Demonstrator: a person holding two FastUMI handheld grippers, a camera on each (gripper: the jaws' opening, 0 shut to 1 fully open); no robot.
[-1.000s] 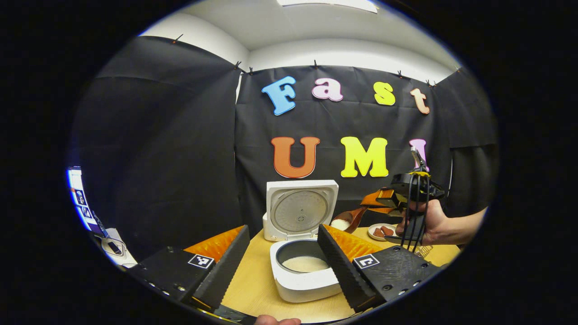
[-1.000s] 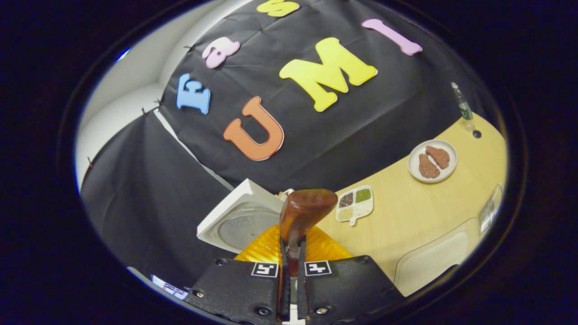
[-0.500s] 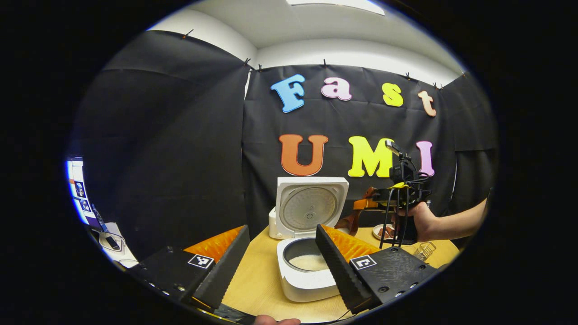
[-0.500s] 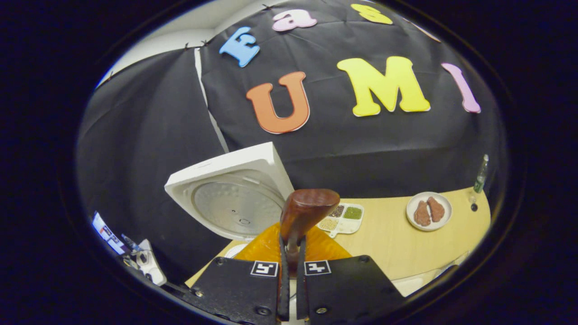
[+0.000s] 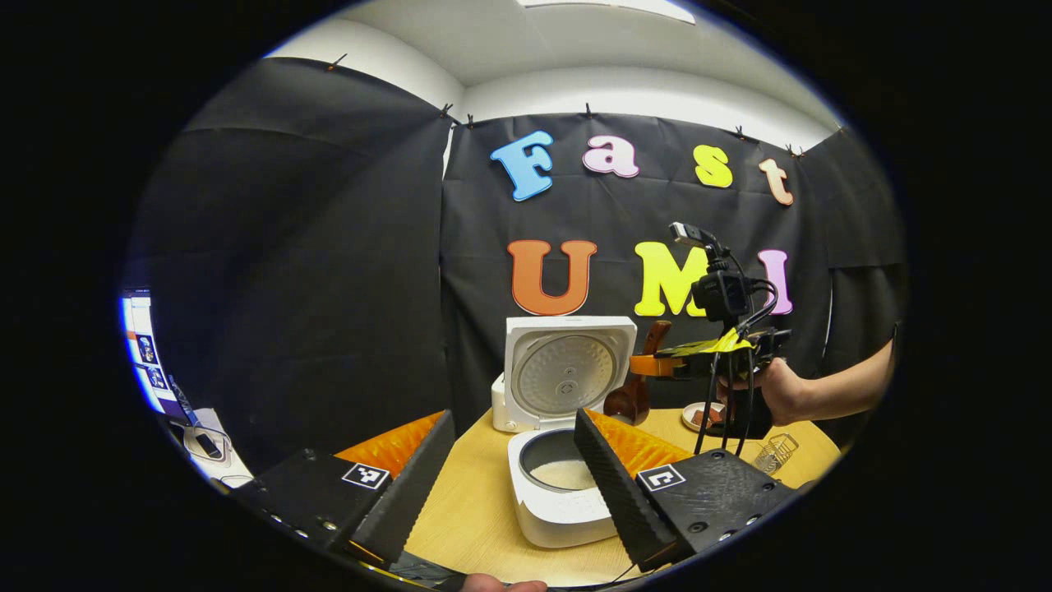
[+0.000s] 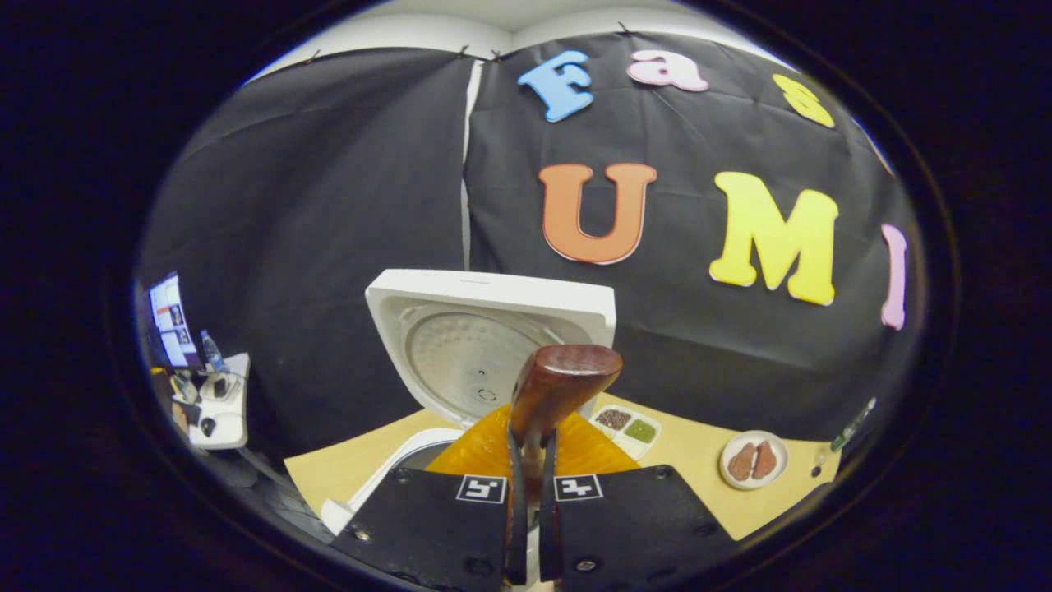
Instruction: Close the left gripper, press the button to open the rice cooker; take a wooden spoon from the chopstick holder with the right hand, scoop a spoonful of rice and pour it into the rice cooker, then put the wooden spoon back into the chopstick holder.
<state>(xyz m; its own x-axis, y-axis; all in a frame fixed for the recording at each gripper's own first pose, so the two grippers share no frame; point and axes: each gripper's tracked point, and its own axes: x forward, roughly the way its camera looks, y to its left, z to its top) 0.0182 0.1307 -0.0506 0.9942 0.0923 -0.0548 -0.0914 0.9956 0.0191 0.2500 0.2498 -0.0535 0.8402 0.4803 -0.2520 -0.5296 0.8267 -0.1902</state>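
Each hand-held gripper [image 5: 509,460] has a black screwed body with square black-and-white markers and looping black cables.

Rice cooker [image 5: 561,485] on table [image 5: 468,526], plate [image 6: 754,460] to its right

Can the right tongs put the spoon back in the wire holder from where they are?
Probably yes: the right tongs hold the wooden spoon beside the rice cooker, and the chopstick holder sits just below with nothing between.
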